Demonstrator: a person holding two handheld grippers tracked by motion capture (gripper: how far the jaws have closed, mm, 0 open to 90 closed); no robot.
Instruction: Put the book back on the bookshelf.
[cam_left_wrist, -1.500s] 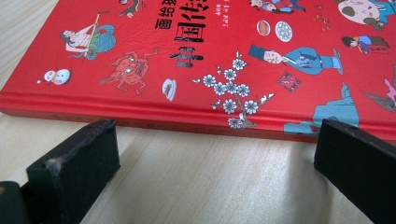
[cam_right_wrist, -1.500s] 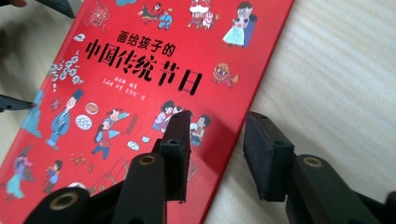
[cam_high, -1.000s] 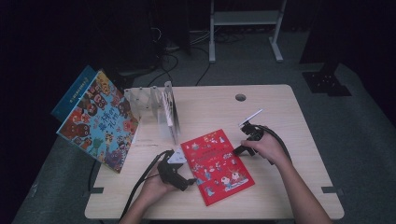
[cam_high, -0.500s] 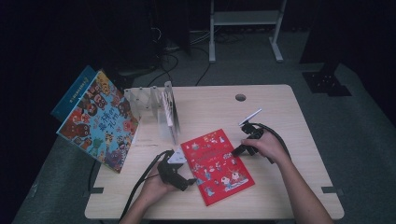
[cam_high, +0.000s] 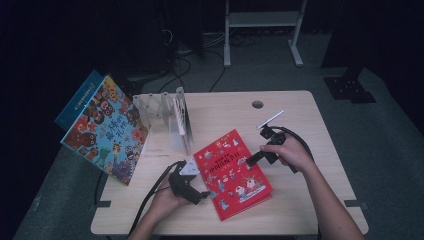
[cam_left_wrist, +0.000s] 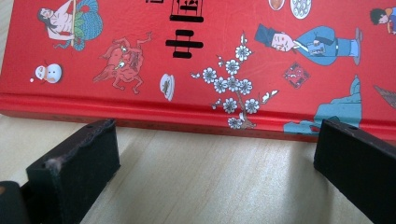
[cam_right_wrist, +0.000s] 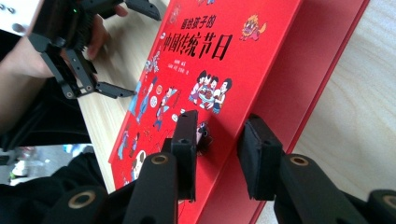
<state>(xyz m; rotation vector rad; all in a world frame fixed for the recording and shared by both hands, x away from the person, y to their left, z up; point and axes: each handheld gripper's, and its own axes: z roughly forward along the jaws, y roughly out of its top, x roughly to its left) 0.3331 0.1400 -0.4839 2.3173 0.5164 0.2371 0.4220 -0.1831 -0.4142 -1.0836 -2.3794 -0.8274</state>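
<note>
Mid-surface, slightly near of centre, the red picture book (cam_high: 232, 172) lies cover up and skewed, spine to the left.

Step in hand, as I read it: lifting the book's right edge to pick it up or open it. The right tool (cam_right_wrist: 217, 154) straddles that edge, one jaw over the cover art and one under the raised red board. Its jaws have just been opening. They stand at a narrow gap with the edge between them, and I see no firm pinch.

The left tool (cam_left_wrist: 210, 172) sits low on the surface (cam_high: 300, 200) just near-left of the spine, jaws wide, holding nothing and not touching the book.

Next move, my call:
- Right tool must close properly on the edge before going higher, or the board slips out.
- Left tool can brace or take the spine side, which is right ahead of it.

Clearance:
- Right and near-right of the book: bare surface, plenty of room.
- Far-left: clear acrylic book rack (cam_high: 160, 107), with a blue picture book (cam_high: 105, 127) leaning at the left edge. Keep any swing away from these.
- Small white box (cam_high: 189, 168) sits just beside the book's left corner, close to the left tool.
- White pen (cam_high: 270, 120) lies far of the right hand (cam_high: 292, 152), out of the way.
</note>
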